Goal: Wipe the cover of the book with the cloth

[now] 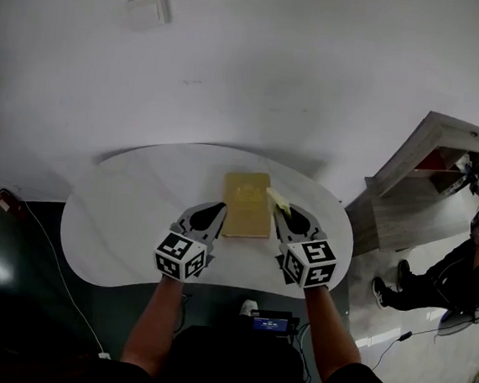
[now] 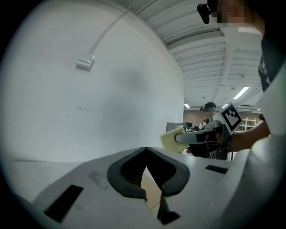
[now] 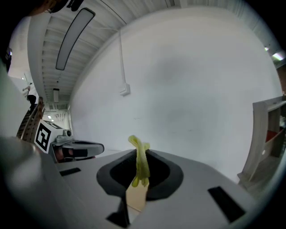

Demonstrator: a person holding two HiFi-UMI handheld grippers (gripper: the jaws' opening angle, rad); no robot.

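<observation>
We see the book [image 1: 247, 204] lying flat near the middle of the white bench [image 1: 119, 217], its long side running away from us. It is a plain rectangle with a tan, mustard-toned cover. A faint mark near the cover's far end is too small to read. The 2 tools flank the book's near half. The left hand-held gripper [image 1: 218, 207] sits at the book's left edge, and in its own view its jaws meet at the tips with nothing between them. A strip of the tan cover [image 2: 152, 190] shows through the gap lower down. The right hand-held gripper [image 1: 277, 209] sits at the book's right edge with its jaws clamped on the cloth [image 1: 278, 200]. From above, the cloth is a small pale yellow piece sticking out past the tips at the book's right edge. We cannot tell whether it touches the cover. In the right gripper view the cloth [image 3: 140, 162] looks yellow-green. It is bunched into 1 upright strand pinched between the jaws, with its top curling above them. The left gripper view shows the same cloth [image 2: 171, 139] as a flat pale square at the front of the right hand-held gripper [image 2: 179, 138], seen against the white wall [image 2: 111, 89].
</observation>
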